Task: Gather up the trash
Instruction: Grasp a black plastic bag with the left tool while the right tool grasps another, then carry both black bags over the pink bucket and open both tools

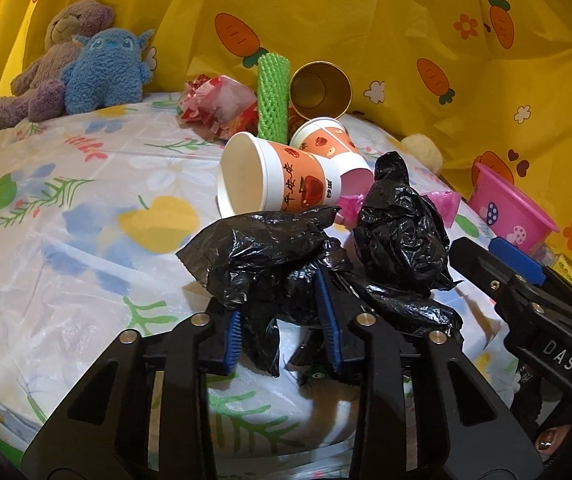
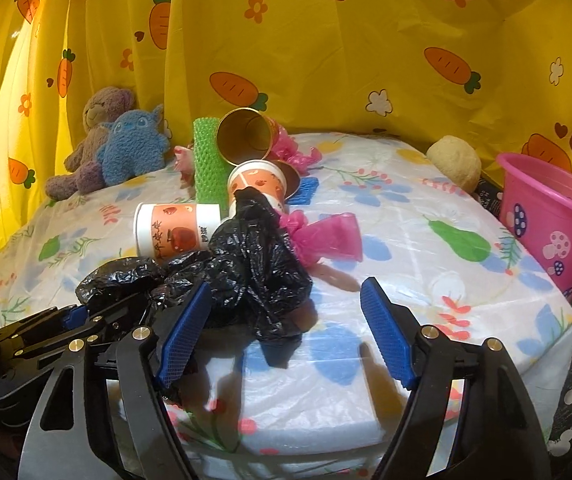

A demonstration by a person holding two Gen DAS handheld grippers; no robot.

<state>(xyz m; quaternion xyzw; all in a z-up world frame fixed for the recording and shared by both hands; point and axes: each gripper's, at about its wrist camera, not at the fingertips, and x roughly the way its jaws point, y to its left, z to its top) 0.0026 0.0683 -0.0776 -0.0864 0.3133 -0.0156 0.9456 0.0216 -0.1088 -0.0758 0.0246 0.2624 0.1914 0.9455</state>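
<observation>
A: How many paper cups (image 2: pixel 174 232) lie there?
B: Two orange-and-white ones, plus one gold cup (image 2: pixel 246 136) farther back.
A: And the plush toys (image 2: pixel 126 148)?
B: Two at the far left. One black bag (image 2: pixel 254 276), one pink bucket (image 2: pixel 549 224), right.

Home play corner, likely a child's; yellow carrot-print curtain (image 2: pixel 325 60) as backdrop, plush bear (image 2: pixel 94 128) and blue plush monster (image 2: pixel 134 148) (side by side), floral plastic-covered table (image 2: pixel 405 216), pink mushroom-print bucket (image 2: pixel 545 224)
</observation>
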